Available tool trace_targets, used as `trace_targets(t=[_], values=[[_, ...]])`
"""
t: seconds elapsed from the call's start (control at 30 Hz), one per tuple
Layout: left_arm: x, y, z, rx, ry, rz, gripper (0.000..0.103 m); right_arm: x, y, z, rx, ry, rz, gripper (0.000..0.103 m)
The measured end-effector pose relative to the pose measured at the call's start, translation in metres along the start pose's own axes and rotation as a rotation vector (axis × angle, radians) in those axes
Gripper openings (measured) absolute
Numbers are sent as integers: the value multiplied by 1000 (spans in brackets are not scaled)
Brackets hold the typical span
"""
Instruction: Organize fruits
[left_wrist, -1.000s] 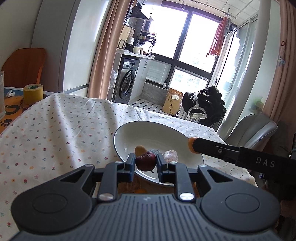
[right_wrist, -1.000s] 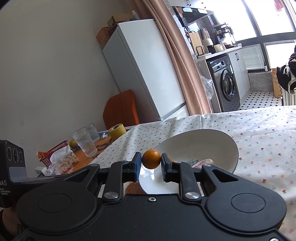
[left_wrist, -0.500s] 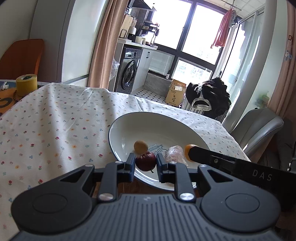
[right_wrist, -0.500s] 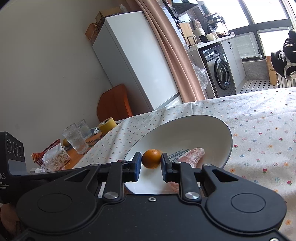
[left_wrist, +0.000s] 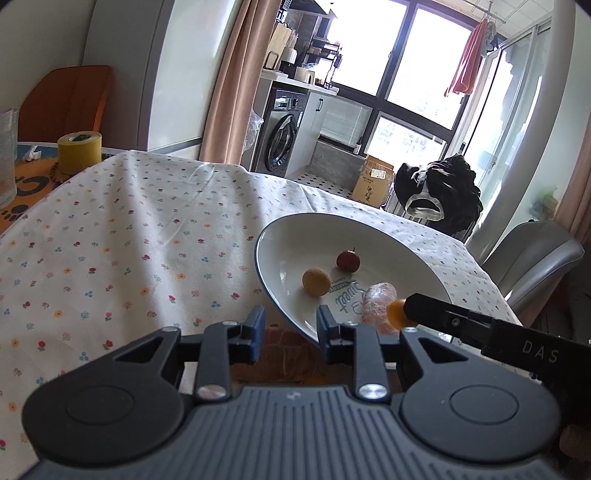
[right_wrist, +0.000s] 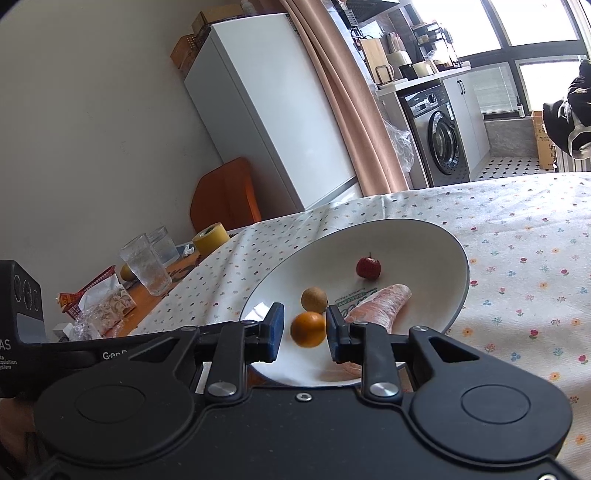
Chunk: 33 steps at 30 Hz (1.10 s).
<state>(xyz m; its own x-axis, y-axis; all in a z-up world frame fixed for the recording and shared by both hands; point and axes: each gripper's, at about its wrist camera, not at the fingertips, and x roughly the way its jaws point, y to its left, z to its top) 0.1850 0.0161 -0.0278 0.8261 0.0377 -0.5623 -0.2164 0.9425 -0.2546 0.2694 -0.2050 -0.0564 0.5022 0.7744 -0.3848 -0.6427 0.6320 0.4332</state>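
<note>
1. The orange fruit (right_wrist: 308, 329) is between the 2 blue pads of the right tongs (right_wrist: 305, 331), low over the near part of the white plate (right_wrist: 436, 236). There is a visible gap between the fruit and the left pad, and it is very near or touching the right pad; I cannot tell if the fruit is really gripped. The tongs are spread wider than the fruit.
2. In the left wrist view the same orange fruit (left_wrist: 396, 313) is at the tip of the right tongs, just over the plate (left_wrist: 280, 229).
3. On the plate lie 3 other things: a small red fruit with a stem (right_wrist: 368, 267) far from the camera, a round brownish-yellow fruit (right_wrist: 314, 299) nearer, and a pinkish piece wrapped in clear film (right_wrist: 380, 300) at the right side. They are apart from each other.
4. The left tongs (left_wrist: 290, 333) are released and empty, with the pads wide apart, at the near rim of the plate.
5. The plate stands on a surface covered with a white cloth with small flowers (left_wrist: 129, 236).
6. Further left there are a yellow tape roll (left_wrist: 79, 152), 2 drinking glasses (right_wrist: 146, 264) and a red basket (right_wrist: 86, 291).
</note>
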Motion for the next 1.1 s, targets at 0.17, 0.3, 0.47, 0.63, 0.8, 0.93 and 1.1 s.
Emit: trace_targets(t=[0.17,0.3,0.47,0.63,0.8,0.93,1.1], values=[[-7,7,-5,-16,15,15,49,-4,-5,2,23,-25,-26,40],[-12,8,-9,-14,18,16,55,-9,-7,4,33,-31,-41,40],[-21,8,-10,-13,0,15,67,-16,5,5,-6,-50,-94,60],[-33,6,-11,-8,-32,16,80,-25,10,3,-14,-45,-128,71],[-41,7,-12,-32,-44,31,84,-35,11,1,-6,-31,-134,79],[-51,5,-15,-23,-53,12,85,-42,13,-1,5,-24,-118,90],[-61,3,-19,-5,-61,-5,90,-52,17,-5,6,-29,-115,103]])
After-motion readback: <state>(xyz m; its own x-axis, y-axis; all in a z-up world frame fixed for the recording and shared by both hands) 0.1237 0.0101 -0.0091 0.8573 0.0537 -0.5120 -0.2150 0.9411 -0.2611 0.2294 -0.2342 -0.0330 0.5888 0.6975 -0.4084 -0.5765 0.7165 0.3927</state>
